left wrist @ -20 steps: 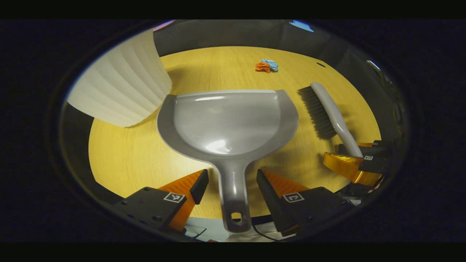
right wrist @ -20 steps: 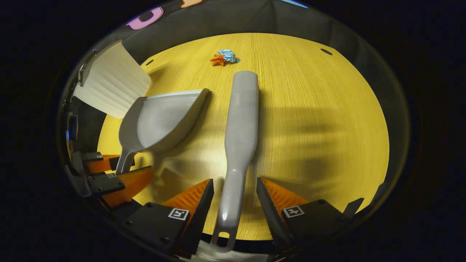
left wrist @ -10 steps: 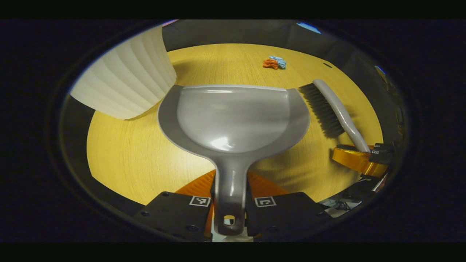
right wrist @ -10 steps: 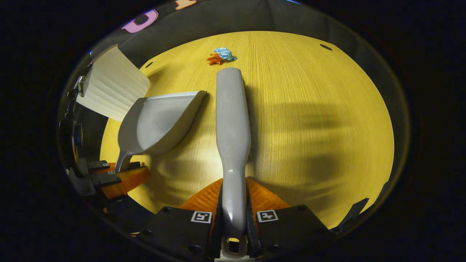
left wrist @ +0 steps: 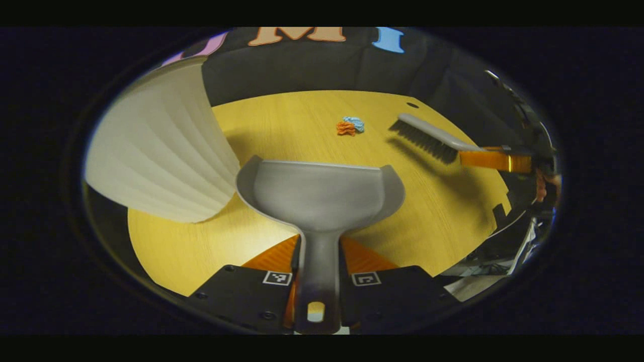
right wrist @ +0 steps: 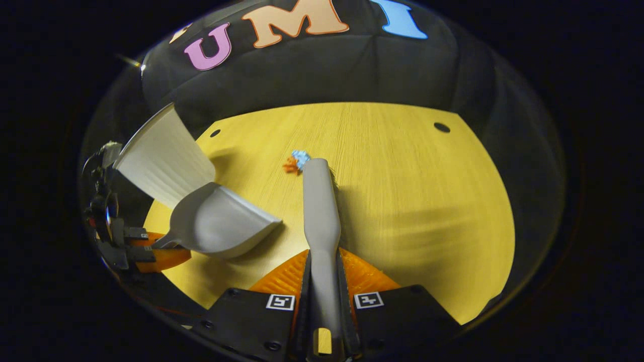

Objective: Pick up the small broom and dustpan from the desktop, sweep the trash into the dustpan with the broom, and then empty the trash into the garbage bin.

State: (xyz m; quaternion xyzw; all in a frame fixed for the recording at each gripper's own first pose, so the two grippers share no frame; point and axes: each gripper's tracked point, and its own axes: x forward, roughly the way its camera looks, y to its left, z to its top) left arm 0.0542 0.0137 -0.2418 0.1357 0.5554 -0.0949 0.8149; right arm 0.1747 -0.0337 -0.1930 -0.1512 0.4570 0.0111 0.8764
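My left gripper (left wrist: 318, 261) has its fingers clamped on the handle of the grey dustpan (left wrist: 322, 198); the pan is lifted off the yellow counter (left wrist: 443, 221), its open mouth facing the far edge; my right gripper (right wrist: 323, 271) has its fingers clamped on the handle of the small broom (right wrist: 321, 211); in the left gripper view I see the broom (left wrist: 432, 138) held up over the right side of the counter, bristles pointing down; the trash (left wrist: 350, 126), one orange scrap and one blue scrap touching each other, lies near the far edge; in the right gripper view the broom's tip is just beside the trash (right wrist: 297, 161); the white ribbed garbage bin (left wrist: 161, 156) stands by the counter's left edge, just beside the dustpan.
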